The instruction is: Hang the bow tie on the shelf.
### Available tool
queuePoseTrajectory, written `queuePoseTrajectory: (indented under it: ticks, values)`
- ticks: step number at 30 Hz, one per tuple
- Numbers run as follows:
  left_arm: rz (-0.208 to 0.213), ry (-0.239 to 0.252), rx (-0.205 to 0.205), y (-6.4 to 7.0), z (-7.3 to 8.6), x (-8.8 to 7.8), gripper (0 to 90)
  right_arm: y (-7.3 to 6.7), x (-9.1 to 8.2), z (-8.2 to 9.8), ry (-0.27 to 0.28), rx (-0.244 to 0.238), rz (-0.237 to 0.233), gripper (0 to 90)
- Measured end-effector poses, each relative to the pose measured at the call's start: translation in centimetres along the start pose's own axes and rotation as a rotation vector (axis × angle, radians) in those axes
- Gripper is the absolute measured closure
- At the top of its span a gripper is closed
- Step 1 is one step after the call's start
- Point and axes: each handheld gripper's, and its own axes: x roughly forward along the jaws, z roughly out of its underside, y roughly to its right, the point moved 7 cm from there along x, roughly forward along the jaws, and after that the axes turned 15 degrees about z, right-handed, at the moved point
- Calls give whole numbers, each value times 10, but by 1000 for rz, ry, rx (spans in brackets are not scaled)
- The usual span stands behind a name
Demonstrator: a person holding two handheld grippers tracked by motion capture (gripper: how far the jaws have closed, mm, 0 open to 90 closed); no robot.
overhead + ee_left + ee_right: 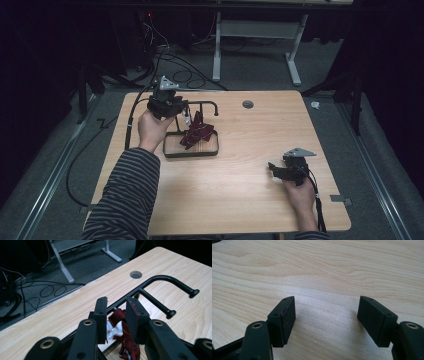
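A dark red strip of woven fabric with a white tag (198,133) hangs from a black metal stand with curved, knob-ended hook arms (206,105) and trails down into the stand's base, a shallow black-rimmed oval tray (216,149) with a pale floor. The lower folds of the fabric lie bunched in that tray, towards its far side. In the left gripper view the red fabric (125,340) and its white tag (113,330) sit just below and beyond the jaw tips, with the stand's bar (160,279) running across behind them.

The left gripper (176,109) is held up at the stand's left end by a hand (152,127) whose striped sleeve (127,195) comes in from the bottom. Its jaws stand a narrow gap apart, with the fabric showing through the gap beneath them; the pads do not appear to press on it.

The right gripper (271,168) lies low over the light wooden table (240,190), well apart from the stand, near the table's right edge, held by the other hand (300,192). In the right gripper view its jaws are spread wide with bare tabletop (324,277) between them.
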Motion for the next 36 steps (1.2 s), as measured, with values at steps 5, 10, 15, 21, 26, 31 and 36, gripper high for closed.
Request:
queuePoseTrajectory:
  ticks: [5, 10, 15, 21, 26, 31, 36]
  values:
    - [-5, 11, 12, 6, -2, -5, 656, 0, 0, 0, 0, 1, -1, 320]
    - [-4, 10, 31, 13, 0, -10, 619, 0, 0, 0, -1, 1, -1, 318]
    - [6, 22, 26, 16, 5, -14, 602, 0, 0, 0, 1, 0, 0, 317]
    - [17, 19, 17, 21, 11, -9, 574, 0, 0, 0, 0, 1, -1, 317]
    - [17, 31, 23, 25, 13, -13, 566, 0, 0, 0, 3, -3, -2, 316]
    - [23, 50, 21, 30, 13, -20, 560, -1, 0, 0, 2, -8, -1, 316]
    - [20, 46, 37, 34, 13, -25, 553, -1, 0, 0, 2, -8, 0, 316]
